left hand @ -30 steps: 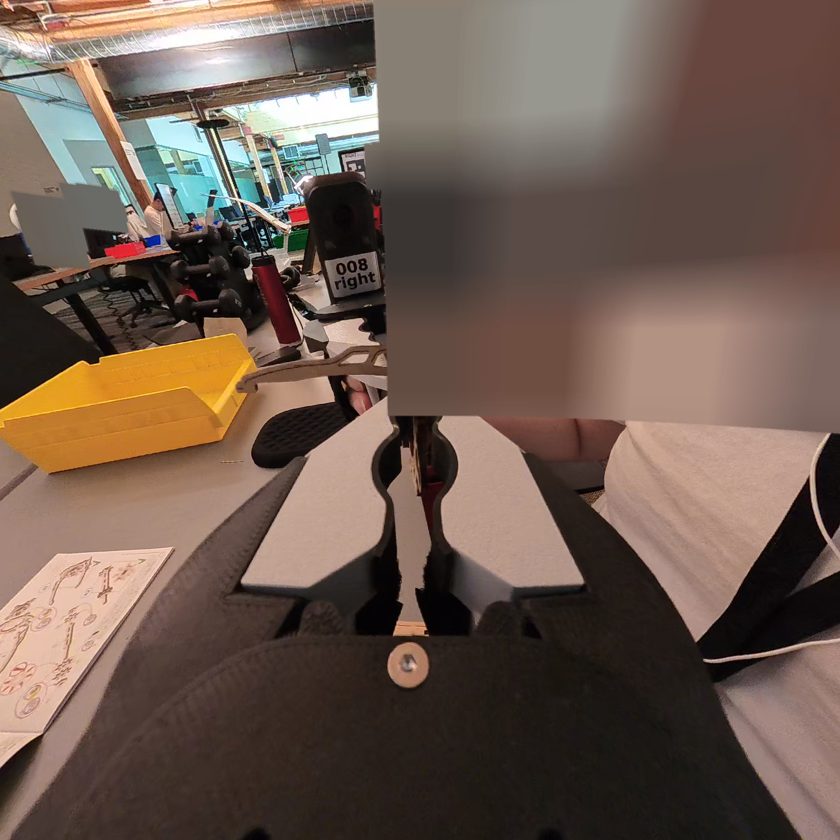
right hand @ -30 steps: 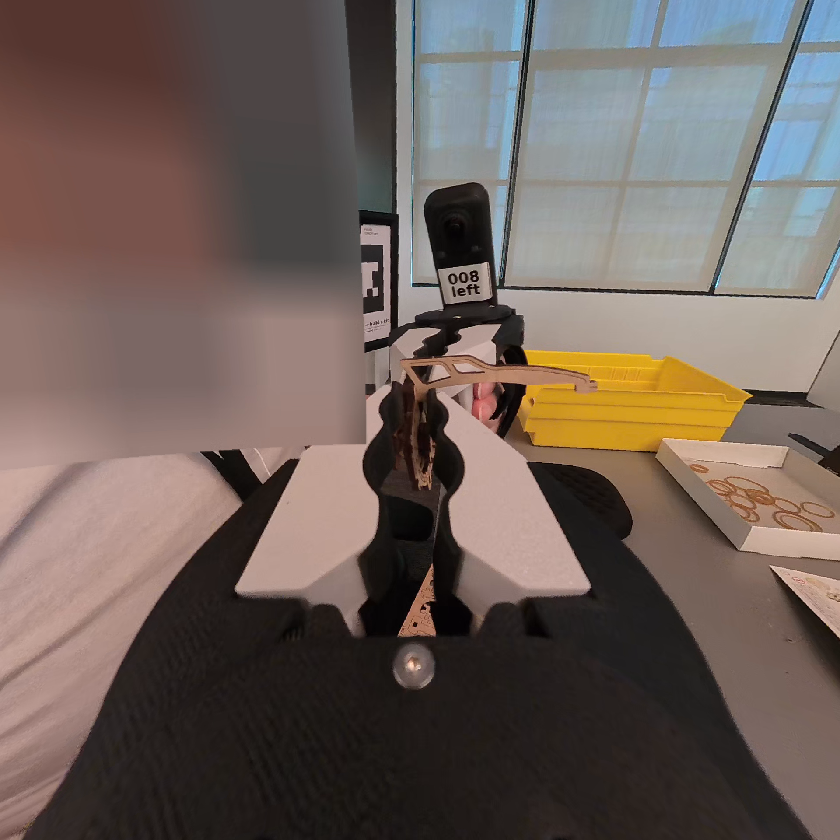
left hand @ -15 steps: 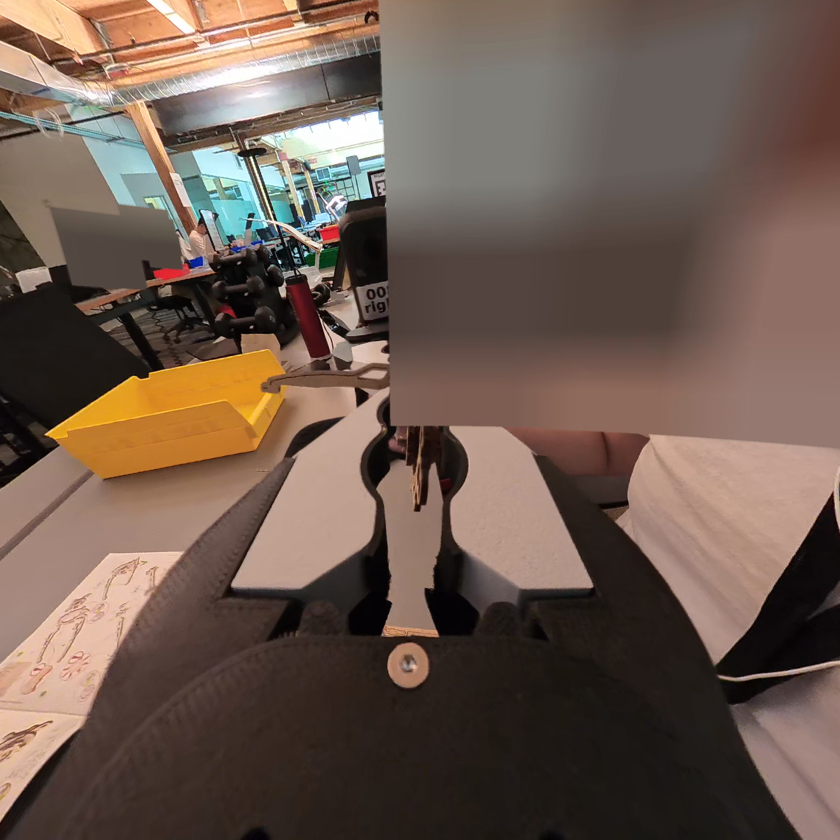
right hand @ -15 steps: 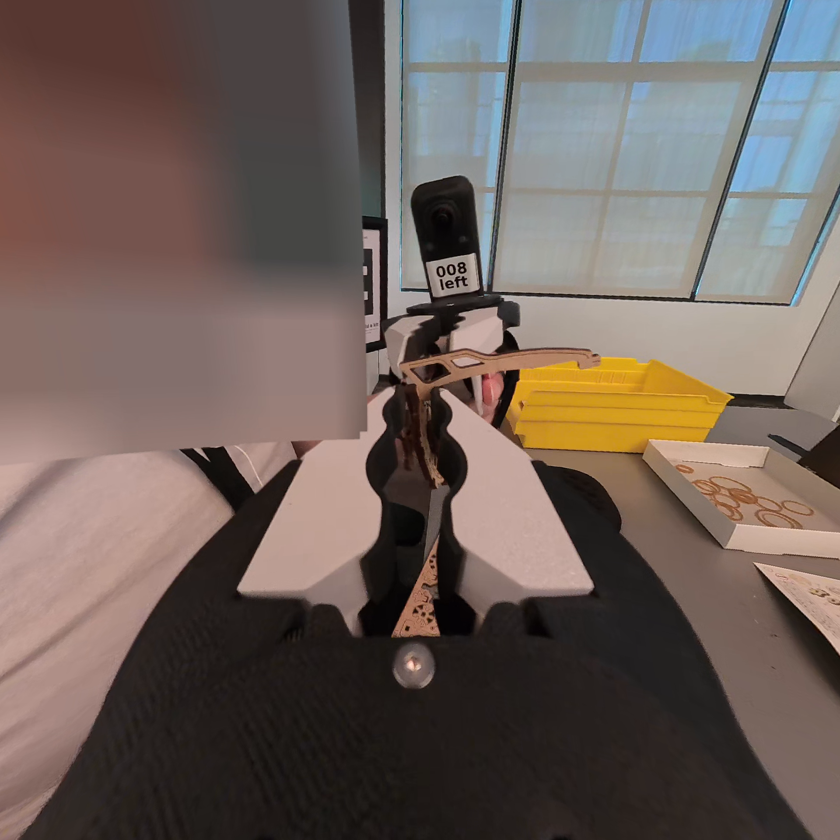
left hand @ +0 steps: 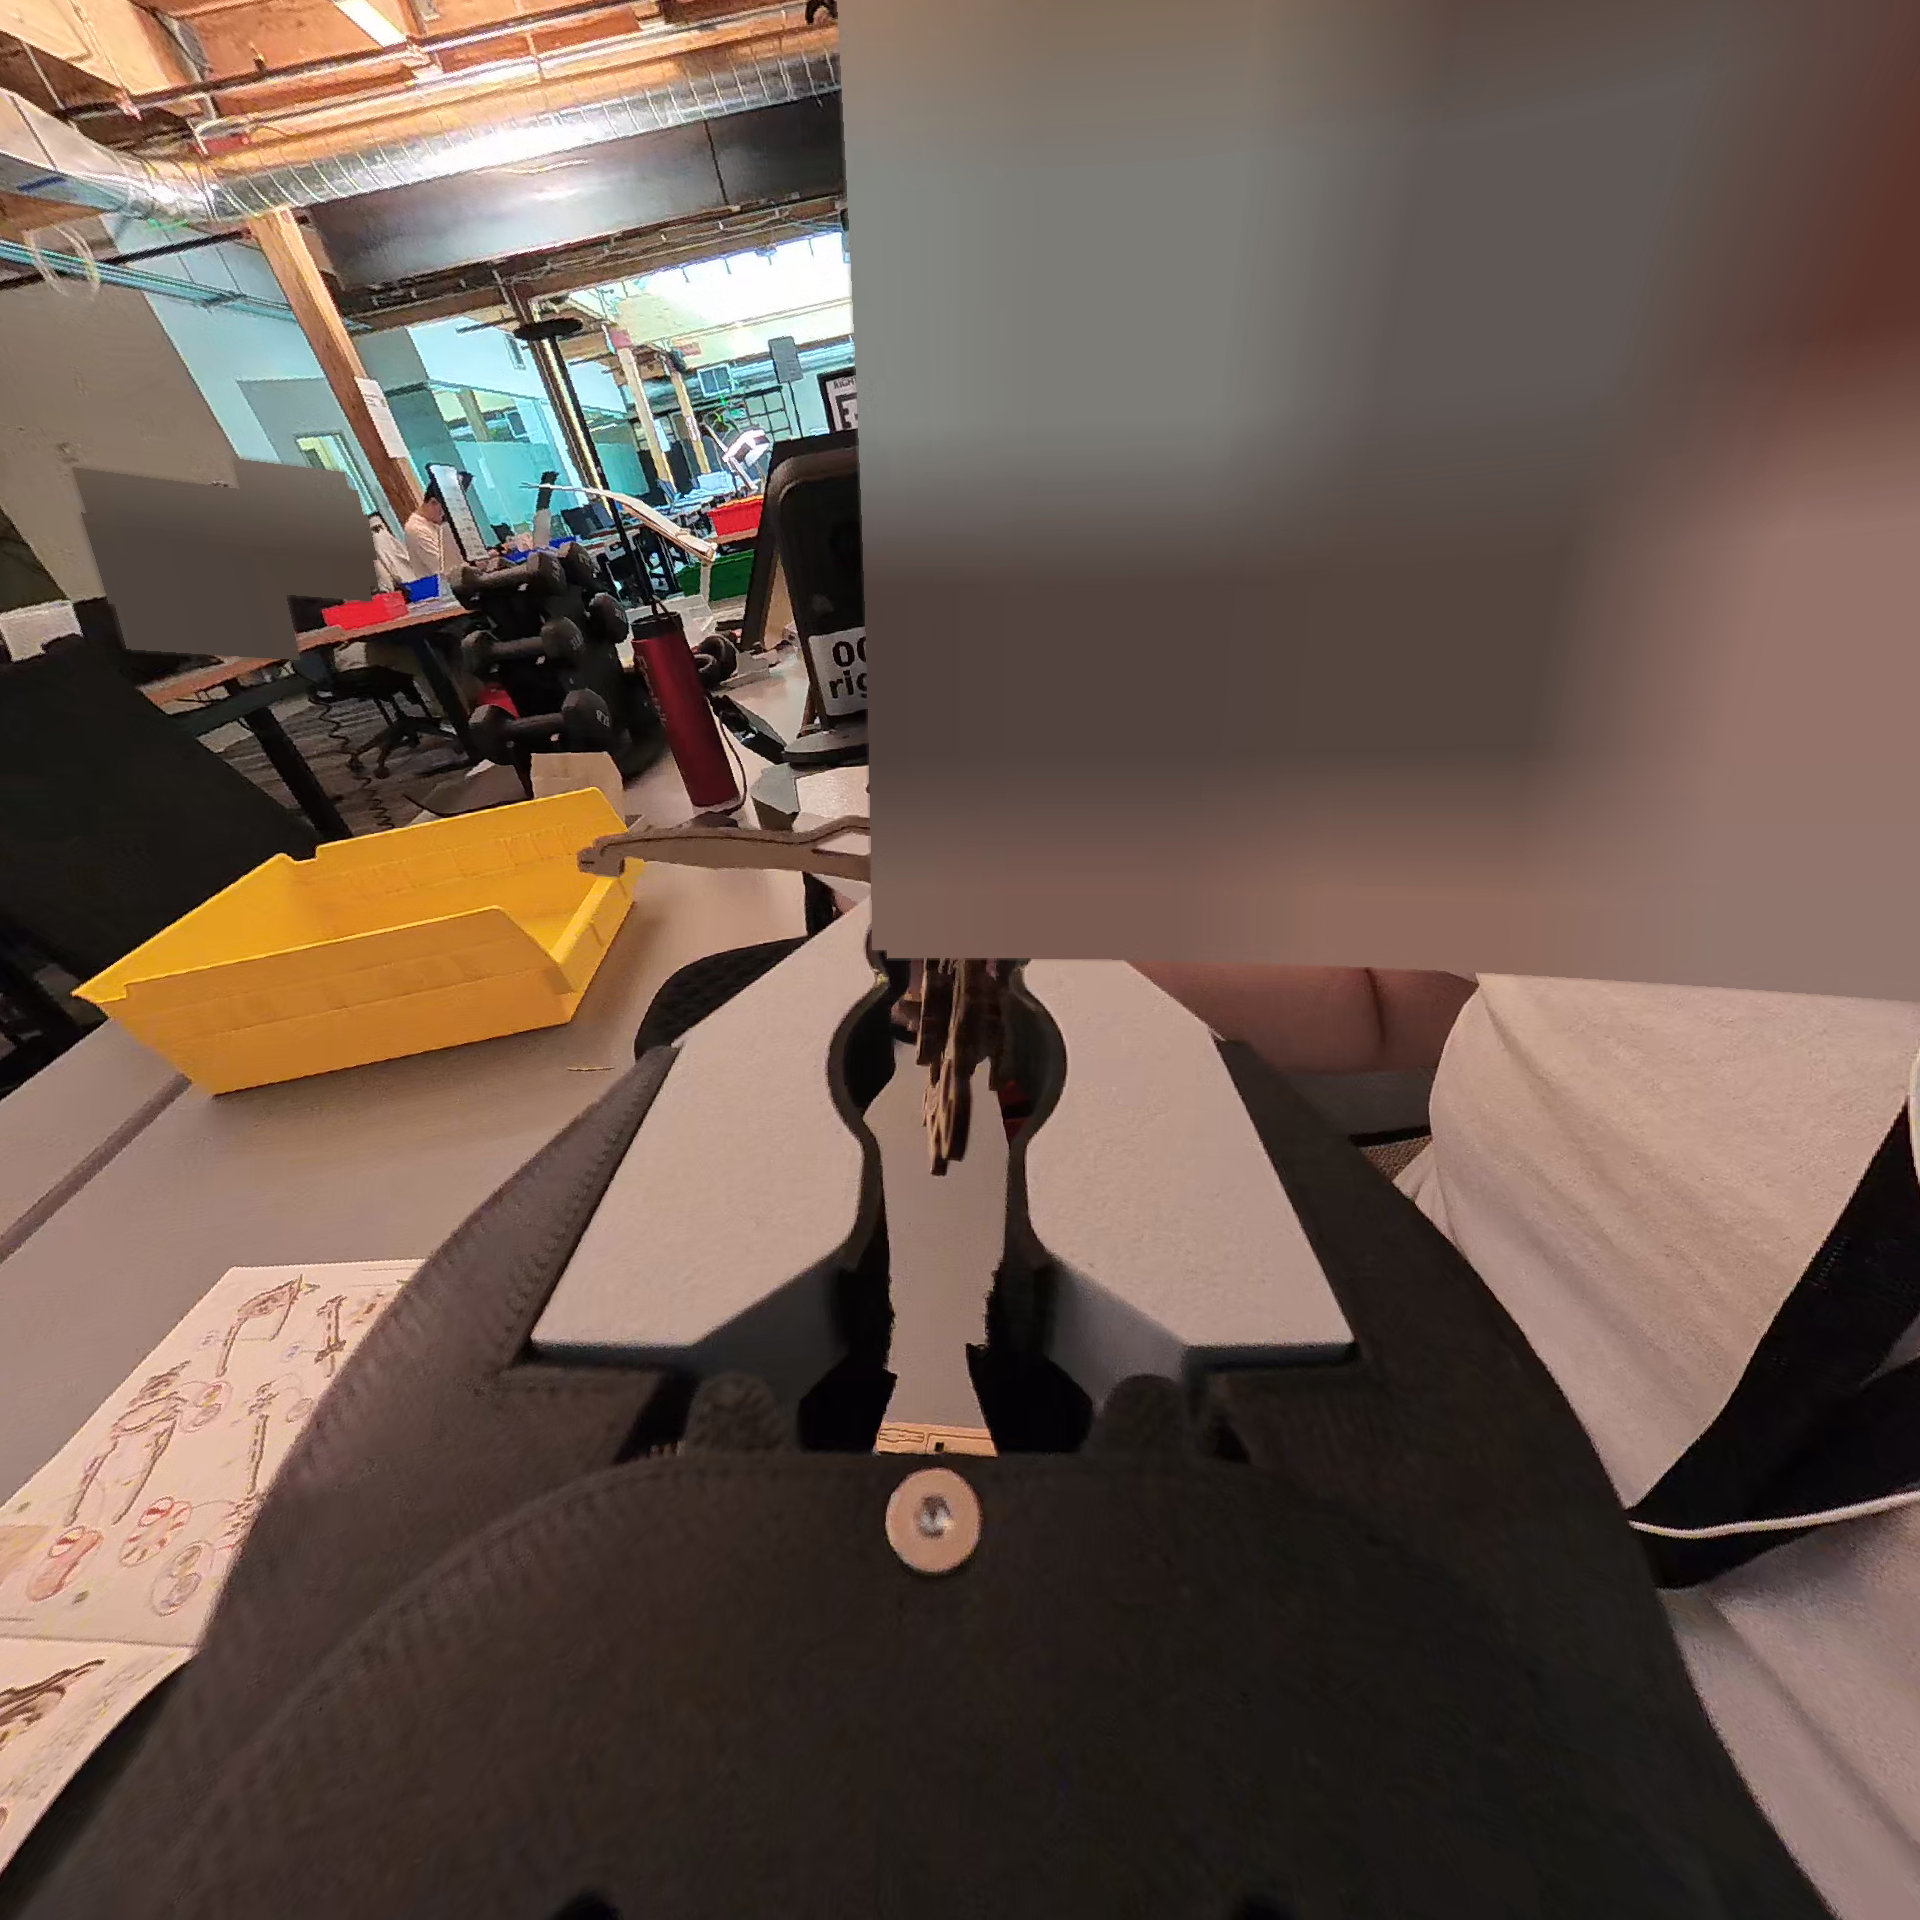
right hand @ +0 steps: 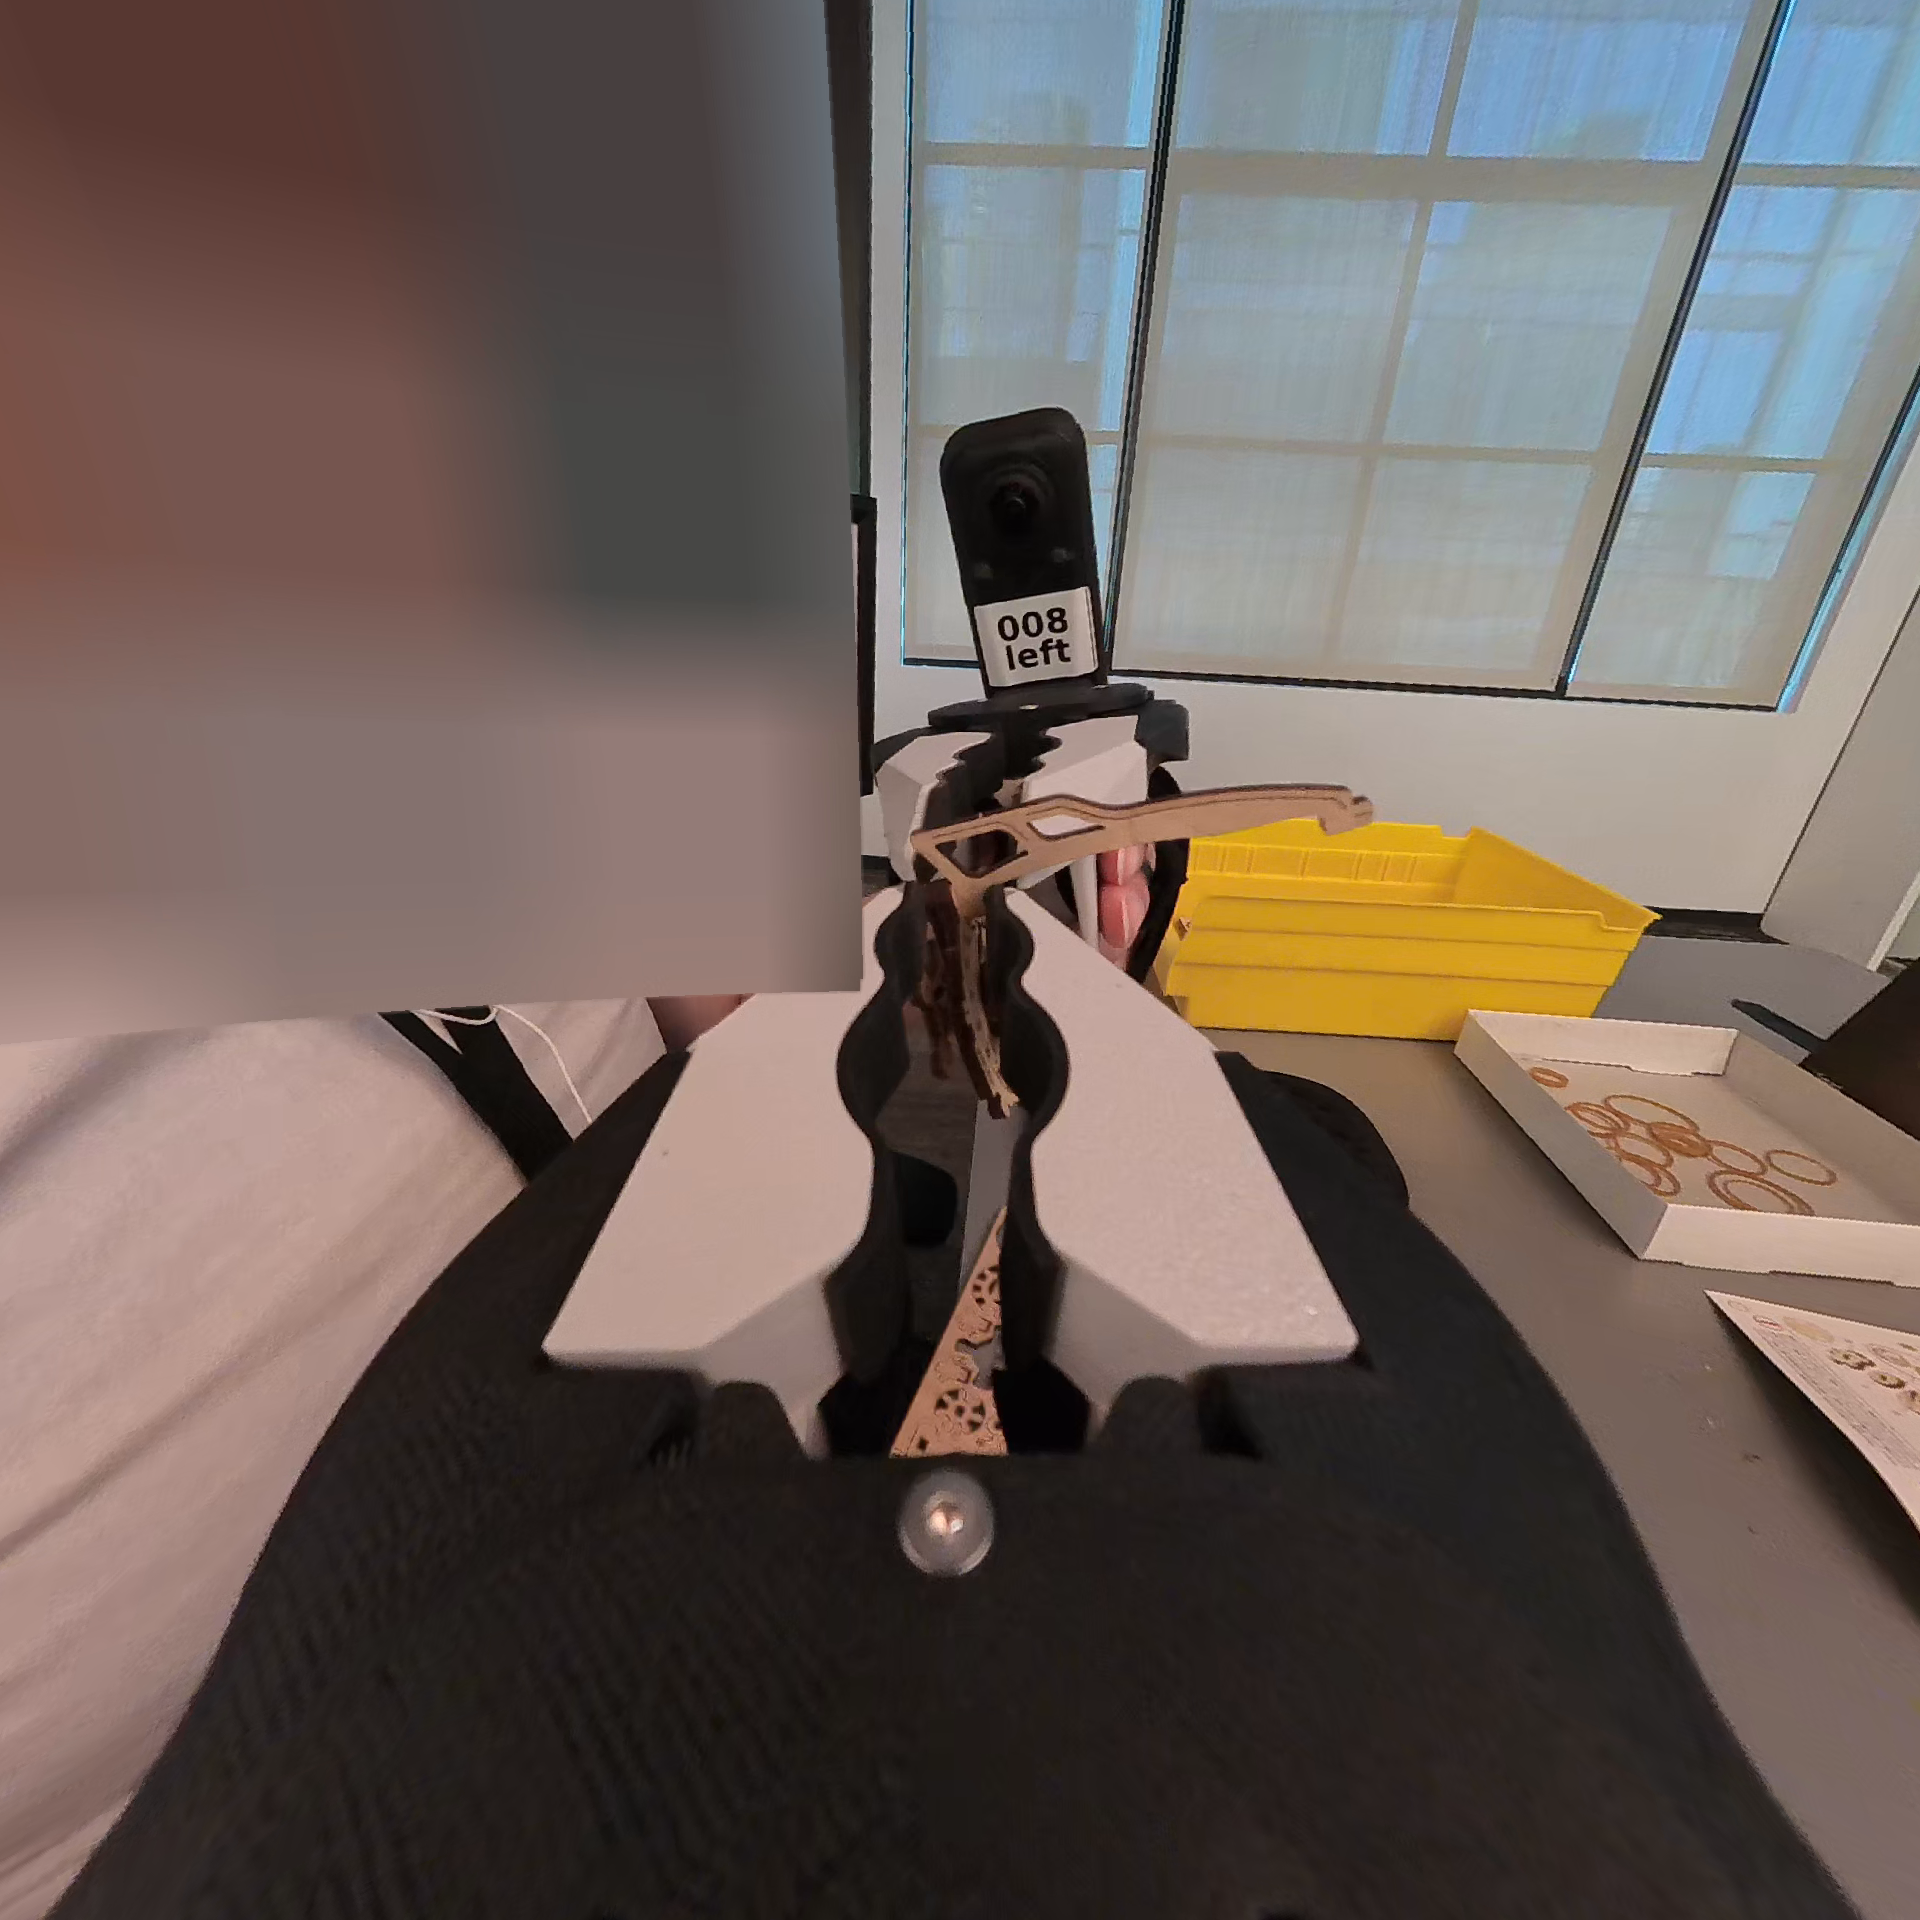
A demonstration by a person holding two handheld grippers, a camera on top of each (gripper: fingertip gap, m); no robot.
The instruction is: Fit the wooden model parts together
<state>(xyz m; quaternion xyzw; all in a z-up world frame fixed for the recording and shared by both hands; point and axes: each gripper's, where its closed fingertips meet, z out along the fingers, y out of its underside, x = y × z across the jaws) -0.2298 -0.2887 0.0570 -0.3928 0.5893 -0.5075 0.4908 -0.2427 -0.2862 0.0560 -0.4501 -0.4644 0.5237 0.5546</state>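
Looked from the left wrist across a grey table into an open workshop with a rack of dumbbells and a dark red bottle at the back. Showed the left gripper with its jaws a little apart along their length and the tips lost under a blurred patch, so could not tell whether they pinched anything. Had the wooden model hanging between those jaws near the tips, its long thin arm reaching left above a corner of the yellow bin. Caught an instruction sheet flat on the table at lower left and a person's white shirt close on the right. Faced, from the right wrist, a tall gridded window behind the same table. Found the right gripper closed at its tips on the wooden model, stacked plates clamped upright and the arm pointing right. Placed the left gripper directly behind, right at the model's near end, contact unclear. Saw the yellow bin beyond it, a white tray holding thin wooden rings nearer, and the instruction sheet at the right edge. Glimpsed a fretted wooden sheet through the gap below the jaws.
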